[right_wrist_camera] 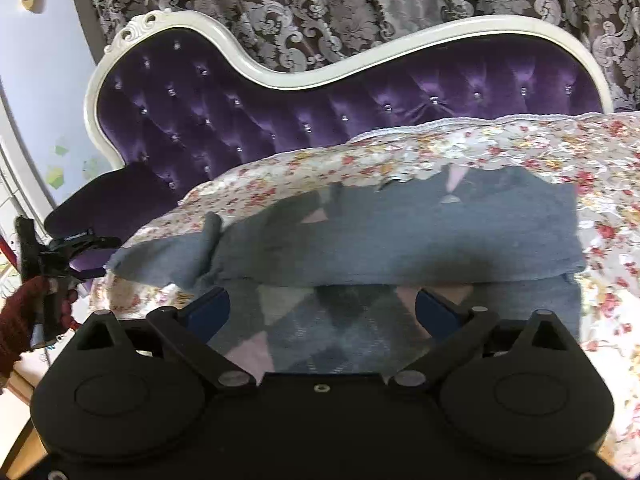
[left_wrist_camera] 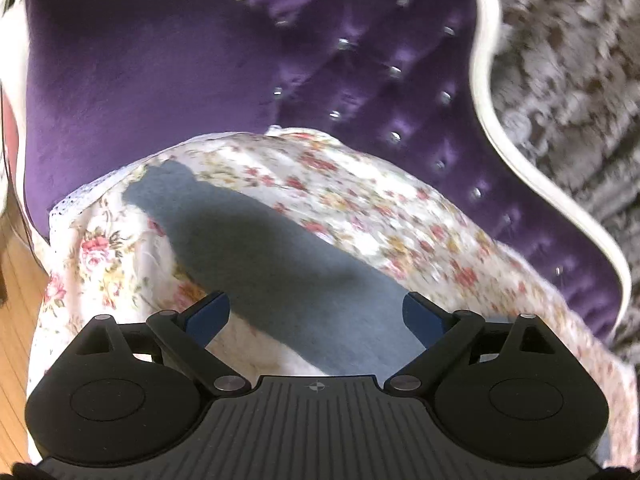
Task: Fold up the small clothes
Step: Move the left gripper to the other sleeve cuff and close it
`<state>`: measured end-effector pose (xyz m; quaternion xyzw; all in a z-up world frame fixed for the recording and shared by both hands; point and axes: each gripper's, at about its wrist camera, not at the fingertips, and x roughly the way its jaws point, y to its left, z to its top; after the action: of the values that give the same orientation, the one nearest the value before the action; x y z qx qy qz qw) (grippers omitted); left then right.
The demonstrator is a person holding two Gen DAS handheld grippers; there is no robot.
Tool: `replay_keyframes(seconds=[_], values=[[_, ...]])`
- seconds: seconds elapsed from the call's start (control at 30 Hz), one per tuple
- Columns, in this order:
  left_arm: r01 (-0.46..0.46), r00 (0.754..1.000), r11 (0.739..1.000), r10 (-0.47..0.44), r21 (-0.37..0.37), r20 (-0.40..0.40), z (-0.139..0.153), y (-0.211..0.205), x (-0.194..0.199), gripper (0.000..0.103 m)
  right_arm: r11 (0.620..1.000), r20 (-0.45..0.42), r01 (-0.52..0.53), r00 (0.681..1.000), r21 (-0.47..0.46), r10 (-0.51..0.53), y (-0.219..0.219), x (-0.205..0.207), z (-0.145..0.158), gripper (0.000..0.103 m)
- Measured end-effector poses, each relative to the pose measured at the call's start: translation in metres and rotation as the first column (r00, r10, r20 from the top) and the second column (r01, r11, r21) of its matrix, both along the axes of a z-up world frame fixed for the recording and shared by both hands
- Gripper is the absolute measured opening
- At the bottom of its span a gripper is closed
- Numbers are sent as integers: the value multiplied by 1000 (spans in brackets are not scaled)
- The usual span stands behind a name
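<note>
**Both tongs spread above the grey garment**

From the left wrist, we see our left tongs (left_wrist_camera: 316, 314) tilted downward with jaws wide apart and nothing between them. They hang over the grey garment (left_wrist_camera: 280, 256), which lies on the floral cover (left_wrist_camera: 360, 200) draped across the purple sofa (left_wrist_camera: 140, 80). The view is rolled, so the sofa's back runs slantwise.

From the right wrist, our right tongs (right_wrist_camera: 322, 312) also slope down, jaws apart and empty, above the garment's (right_wrist_camera: 380, 232) near edge. A folded layer lies across it, showing an argyle pattern below. Left of the garment, a hand (right_wrist_camera: 24, 308) in a dark red sleeve holds the other tool.
</note>
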<state>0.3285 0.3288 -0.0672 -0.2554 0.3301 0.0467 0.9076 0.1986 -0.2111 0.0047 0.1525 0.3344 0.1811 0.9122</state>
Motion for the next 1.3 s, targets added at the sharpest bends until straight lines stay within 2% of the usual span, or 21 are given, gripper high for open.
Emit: replay_keyframes(seconds=[0.13,0.4,0.5,0.57,0.63,0.67,0.7,0.77,0.83,0.9,1.03,1.2,1.3], values=[[-44,999,996,43,-73,-3,-14,24,12,94,1000,-4,-14,1000,11,14,13,4,-1,100],[-105,994,994,104,-39,-28,-30,45,25,94,999,-18,-40,999,20,40,31,8,-6,100],[-112,994,994,112,-21,0,-31,48,33,94,999,-29,-48,998,18,48,35,10,-8,100],[-110,994,993,111,-44,12,-32,51,39,92,999,-34,-50,998,17,50,37,10,-9,100],[-148,989,988,148,-43,-4,-32,55,44,52,999,-35,-52,998,15,53,38,11,-8,100],[-154,988,988,153,-30,-33,-32,56,48,19,998,-35,-54,998,16,54,38,10,-7,100],[-156,986,987,154,-28,-63,-34,57,52,12,998,-35,-53,998,17,54,39,10,-7,100],[-178,984,983,177,-45,-36,-33,59,48,6,999,-37,-49,998,18,50,38,9,-7,100],[-193,981,981,193,-31,8,-23,55,39,6,999,-42,-45,998,23,46,36,8,-7,100],[-193,980,981,192,17,42,-5,48,31,6,999,-41,-40,998,26,41,33,6,-7,100],[-174,977,982,163,69,135,50,35,13,6,999,-40,-35,999,36,36,26,1,-7,100],[-81,971,977,33,197,235,124,-8,3,6,998,-36,-27,999,60,29,17,-5,-7,100],[-7,959,960,-74,281,275,157,-52,0,6,997,-36,-17,999,81,20,9,-11,-8,100]])
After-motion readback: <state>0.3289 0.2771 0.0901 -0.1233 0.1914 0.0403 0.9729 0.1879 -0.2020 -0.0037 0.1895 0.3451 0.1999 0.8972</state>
